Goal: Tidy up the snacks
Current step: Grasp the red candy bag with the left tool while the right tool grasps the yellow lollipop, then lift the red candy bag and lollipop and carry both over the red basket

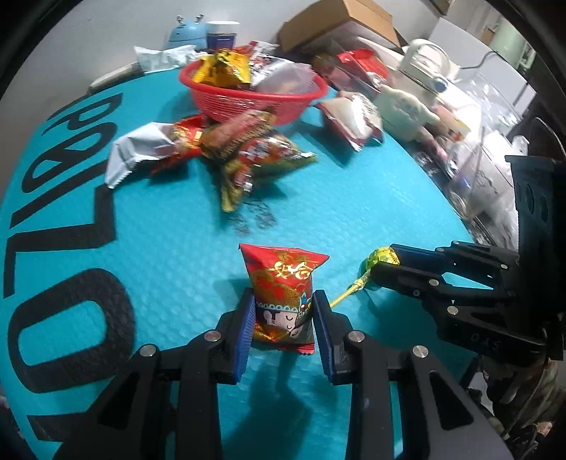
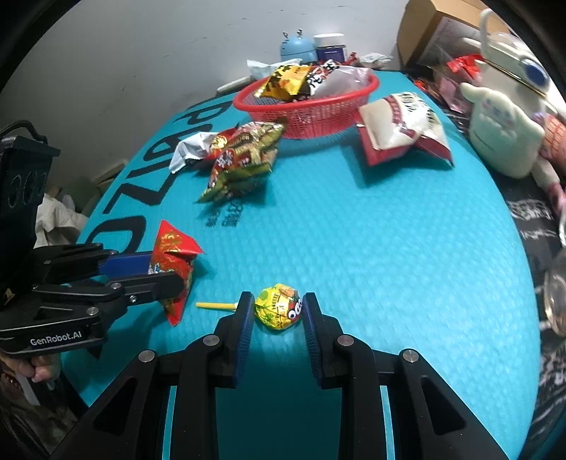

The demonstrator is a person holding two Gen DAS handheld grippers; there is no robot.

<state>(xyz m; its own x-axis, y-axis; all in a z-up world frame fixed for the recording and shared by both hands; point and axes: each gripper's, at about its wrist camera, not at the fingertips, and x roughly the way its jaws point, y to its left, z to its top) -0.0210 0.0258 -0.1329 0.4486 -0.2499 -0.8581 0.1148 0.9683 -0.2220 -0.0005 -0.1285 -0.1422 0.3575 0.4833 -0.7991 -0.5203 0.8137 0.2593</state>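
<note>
My left gripper (image 1: 284,300) is shut on a small red snack packet (image 1: 283,286), which stands on the teal mat; it also shows in the right wrist view (image 2: 173,262). My right gripper (image 2: 277,304) is closed around the yellow-wrapped head of a lollipop (image 2: 277,306), whose yellow stick (image 2: 215,305) points left on the mat. In the left wrist view the lollipop (image 1: 382,256) sits at the right gripper's tips. A red basket (image 1: 226,97) holding several snack bags stands at the far side, also in the right wrist view (image 2: 318,113).
A pile of snack bags (image 1: 226,148) lies in front of the basket, and a white-and-red bag (image 1: 350,120) lies to its right. A cream plush toy (image 2: 502,131), a kettle and cardboard boxes (image 1: 339,24) crowd the right and far edges. The teal mat (image 2: 389,247) covers the table.
</note>
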